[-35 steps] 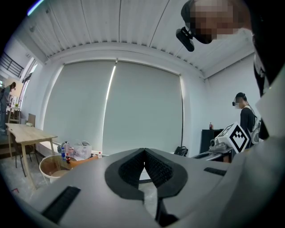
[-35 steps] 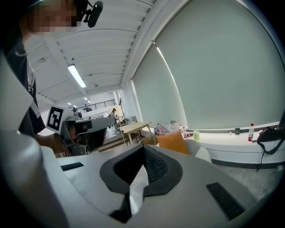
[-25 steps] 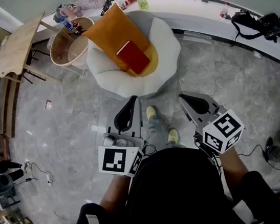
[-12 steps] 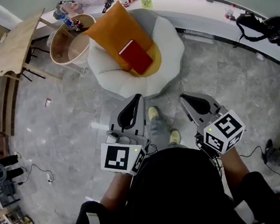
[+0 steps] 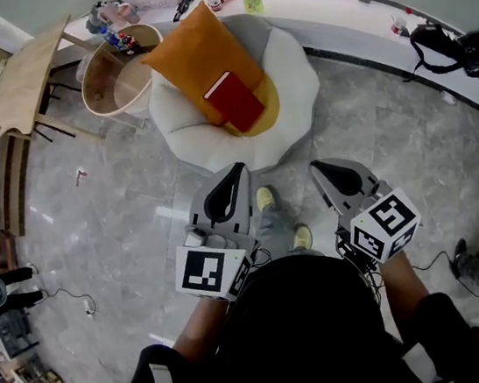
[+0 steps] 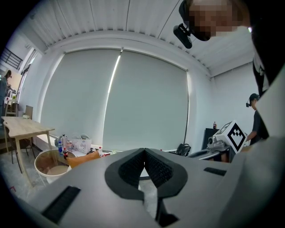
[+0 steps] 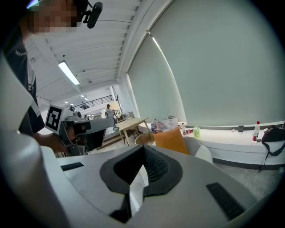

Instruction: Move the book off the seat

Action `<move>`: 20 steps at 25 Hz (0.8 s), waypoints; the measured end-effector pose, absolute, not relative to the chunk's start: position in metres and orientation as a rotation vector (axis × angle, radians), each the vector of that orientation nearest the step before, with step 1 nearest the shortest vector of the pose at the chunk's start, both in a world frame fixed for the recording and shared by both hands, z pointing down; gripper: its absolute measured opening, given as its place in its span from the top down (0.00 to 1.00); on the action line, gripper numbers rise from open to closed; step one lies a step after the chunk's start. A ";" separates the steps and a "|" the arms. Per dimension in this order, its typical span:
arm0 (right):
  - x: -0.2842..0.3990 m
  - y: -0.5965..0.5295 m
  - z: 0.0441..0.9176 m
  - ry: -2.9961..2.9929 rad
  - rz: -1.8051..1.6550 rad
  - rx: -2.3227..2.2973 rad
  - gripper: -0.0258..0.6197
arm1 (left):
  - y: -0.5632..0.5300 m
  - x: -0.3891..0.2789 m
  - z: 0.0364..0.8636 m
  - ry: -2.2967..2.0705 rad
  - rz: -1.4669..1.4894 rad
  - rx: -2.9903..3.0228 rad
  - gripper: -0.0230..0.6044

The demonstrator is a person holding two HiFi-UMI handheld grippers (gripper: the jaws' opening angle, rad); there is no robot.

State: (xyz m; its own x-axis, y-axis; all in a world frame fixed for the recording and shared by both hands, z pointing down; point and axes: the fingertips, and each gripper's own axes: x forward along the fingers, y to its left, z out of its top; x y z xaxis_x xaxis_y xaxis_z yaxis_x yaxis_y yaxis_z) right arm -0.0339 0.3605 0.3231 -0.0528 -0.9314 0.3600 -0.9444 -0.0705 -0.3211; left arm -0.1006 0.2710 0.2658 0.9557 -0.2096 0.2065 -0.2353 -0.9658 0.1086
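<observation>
We are holding the left gripper (image 5: 237, 174) and the right gripper (image 5: 319, 170) low in front of our body, and both are pointing toward the seat. The jaws of each one are pressed together, and nothing is sitting between them. Our shoes (image 5: 264, 199) are standing on the gray floor (image 5: 119, 212) just under the grippers. A little farther on, the round white seat (image 5: 295, 81) is waiting, near our toes but not touching them. A big orange cushion (image 5: 193, 49) is leaning on it, and the red book (image 5: 235, 101) is lying flat on the low end of that cushion, in the middle of the seat. Neither gripper is touching the book yet, so we think the job is only beginning and we are getting ready to reach. To do this well, we should be stepping in closer, opening one gripper wide before it gets to the book, and coming at the book's near edge. The book looks thin and flat, so one jaw should be sliding under it while the other comes down on top, pinching cover and pages together so nothing is flopping open. The soft cushion may be slipping, so we should be going slowly. Far behind the seat, a round wooden tub (image 5: 118, 79), a wooden table (image 5: 25, 79) and a long white counter (image 5: 347, 13) are standing, well apart from the book.
</observation>
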 end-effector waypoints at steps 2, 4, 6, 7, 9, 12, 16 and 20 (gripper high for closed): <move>-0.027 0.350 0.325 -2.127 0.767 2.137 0.95 | 0.261 -0.093 0.269 -0.335 0.295 2.971 0.96; -0.019 0.340 0.326 -2.130 0.763 2.139 0.95 | 0.251 -0.085 0.272 -0.325 0.297 2.967 0.96; -0.012 0.331 0.324 -2.116 0.767 2.153 0.95 | 0.241 -0.079 0.273 -0.316 0.295 2.964 0.96; -0.009 0.325 0.323 -2.111 0.768 2.156 0.95 | 0.235 -0.076 0.273 -0.315 0.293 2.962 0.96; -0.004 0.314 0.321 -2.101 0.768 2.160 0.95 | 0.221 -0.071 0.272 -0.319 0.286 2.957 0.96; 0.002 0.297 0.321 -2.095 0.759 2.149 0.95 | 0.204 -0.064 0.271 -0.324 0.270 2.954 0.96; 0.008 0.277 0.319 -2.081 0.756 2.144 0.95 | 0.183 -0.058 0.272 -0.326 0.265 2.950 0.96; 0.010 0.259 0.317 -2.071 0.756 2.147 0.95 | 0.165 -0.057 0.270 -0.324 0.255 2.945 0.96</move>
